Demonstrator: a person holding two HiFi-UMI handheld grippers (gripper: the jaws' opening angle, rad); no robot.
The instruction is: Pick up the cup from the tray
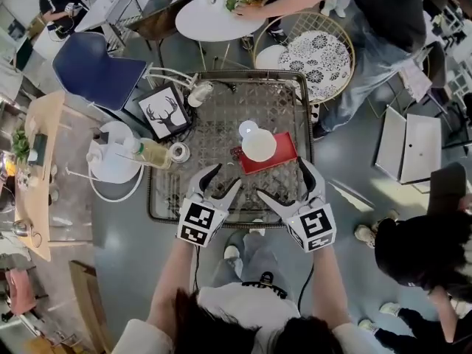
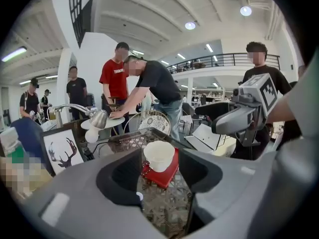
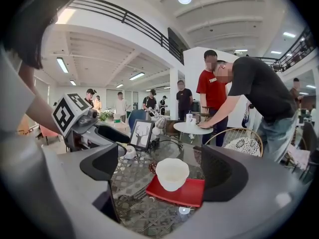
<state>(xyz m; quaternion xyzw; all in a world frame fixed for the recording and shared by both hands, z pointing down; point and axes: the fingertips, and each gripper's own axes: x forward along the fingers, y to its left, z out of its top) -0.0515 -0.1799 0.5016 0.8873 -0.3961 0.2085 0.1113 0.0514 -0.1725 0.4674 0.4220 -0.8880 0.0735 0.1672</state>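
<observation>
Step in hand: approach, ahead of any grasp. No contact and no lift yet.

Location of the white cup (image 1: pixel 259 146): upright on the red tray (image 1: pixel 286 162), toward the left side of that tray in the head view, on the glass-topped lattice table (image 1: pixel 221 116). Apparently empty inside.

Left gripper (image 1: pixel 226 176): jaws spread wide, nothing between the pads. Aimed at the cup, with cup and tray framed in the gap in the left gripper view, near but short of touching.

Right gripper (image 1: pixel 282 178): jaws spread to full width, holding nothing. Likewise aimed at the cup, just beside the near edge of the tray, apart from both.

Next move, as judged:
1. Commit one gripper, probably the right, given its squarer line on the cup.
2. Advance forward and slightly down until the pads flank the cup wall below the rim.
3. Keep the jaws wide throughout; avoid nudging the tray edge.
4. Close only once centred, then raise straight up, clear of the tray.

Caution: light, flared cup, likely to tip or slide under an off-centre closure.
</observation>
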